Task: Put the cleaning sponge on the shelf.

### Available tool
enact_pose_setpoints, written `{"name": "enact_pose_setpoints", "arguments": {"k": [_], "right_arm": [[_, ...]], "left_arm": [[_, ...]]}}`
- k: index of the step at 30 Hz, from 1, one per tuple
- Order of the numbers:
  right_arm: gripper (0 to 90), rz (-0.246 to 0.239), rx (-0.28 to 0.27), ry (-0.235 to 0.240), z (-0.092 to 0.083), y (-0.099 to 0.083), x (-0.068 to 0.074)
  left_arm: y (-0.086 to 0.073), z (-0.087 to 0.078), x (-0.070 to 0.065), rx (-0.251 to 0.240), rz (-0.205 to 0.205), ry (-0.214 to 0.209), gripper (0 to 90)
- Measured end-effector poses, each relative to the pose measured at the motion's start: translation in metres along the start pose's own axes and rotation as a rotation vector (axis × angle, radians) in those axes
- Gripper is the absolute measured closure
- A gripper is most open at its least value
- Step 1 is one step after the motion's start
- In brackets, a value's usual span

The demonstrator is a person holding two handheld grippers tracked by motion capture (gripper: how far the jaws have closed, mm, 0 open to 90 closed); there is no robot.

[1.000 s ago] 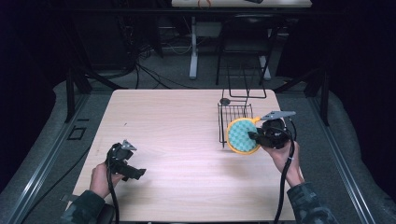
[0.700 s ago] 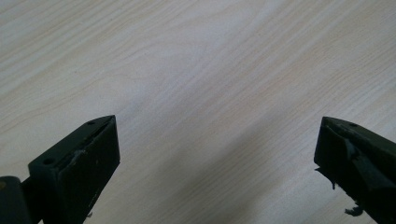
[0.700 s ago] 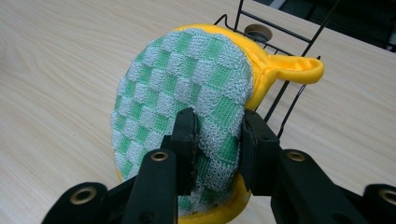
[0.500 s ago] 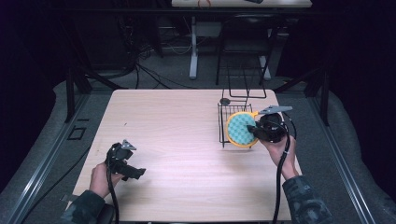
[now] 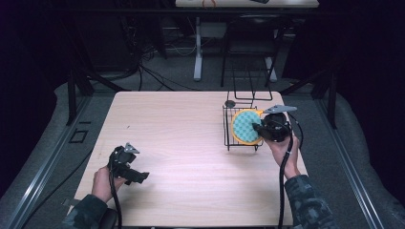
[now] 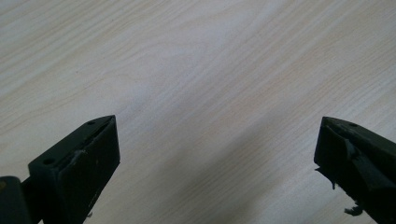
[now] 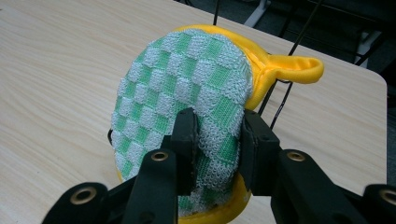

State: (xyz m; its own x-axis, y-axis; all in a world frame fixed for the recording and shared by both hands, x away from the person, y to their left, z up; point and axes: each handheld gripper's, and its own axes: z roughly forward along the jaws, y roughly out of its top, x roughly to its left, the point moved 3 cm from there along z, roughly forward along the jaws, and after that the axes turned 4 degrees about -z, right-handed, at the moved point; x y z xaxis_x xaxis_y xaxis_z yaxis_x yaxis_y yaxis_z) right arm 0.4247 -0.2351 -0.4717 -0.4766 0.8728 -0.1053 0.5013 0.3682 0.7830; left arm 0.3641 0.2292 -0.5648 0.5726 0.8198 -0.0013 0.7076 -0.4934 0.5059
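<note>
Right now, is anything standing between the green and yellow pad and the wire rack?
Nothing visible does. The right gripper is shut on the pad, which it holds at the wire rack.

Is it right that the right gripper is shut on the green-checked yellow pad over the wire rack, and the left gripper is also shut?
Not quite. The left gripper is open, as the left gripper view shows. The right gripper is indeed shut on the pad over the wire rack.

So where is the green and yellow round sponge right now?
In the high view the sponge is at the table's right side, pinched in the right gripper over the black wire rack.
</note>
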Motion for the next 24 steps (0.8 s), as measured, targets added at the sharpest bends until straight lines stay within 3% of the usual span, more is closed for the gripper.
{"name": "enact_pose_setpoints", "arguments": {"k": [21, 24], "right_arm": [[69.6, 0.016, 0.003, -0.069, 0.038, -0.007, -0.002], [69.5, 0.043, 0.000, -0.064, 0.040, -0.009, -0.005]], "left_arm": [[0.000, 0.000, -0.001, -0.004, 0.000, 0.000, 0.6], [0.000, 0.000, -0.001, -0.004, 0.002, -0.006, 0.5]]}}
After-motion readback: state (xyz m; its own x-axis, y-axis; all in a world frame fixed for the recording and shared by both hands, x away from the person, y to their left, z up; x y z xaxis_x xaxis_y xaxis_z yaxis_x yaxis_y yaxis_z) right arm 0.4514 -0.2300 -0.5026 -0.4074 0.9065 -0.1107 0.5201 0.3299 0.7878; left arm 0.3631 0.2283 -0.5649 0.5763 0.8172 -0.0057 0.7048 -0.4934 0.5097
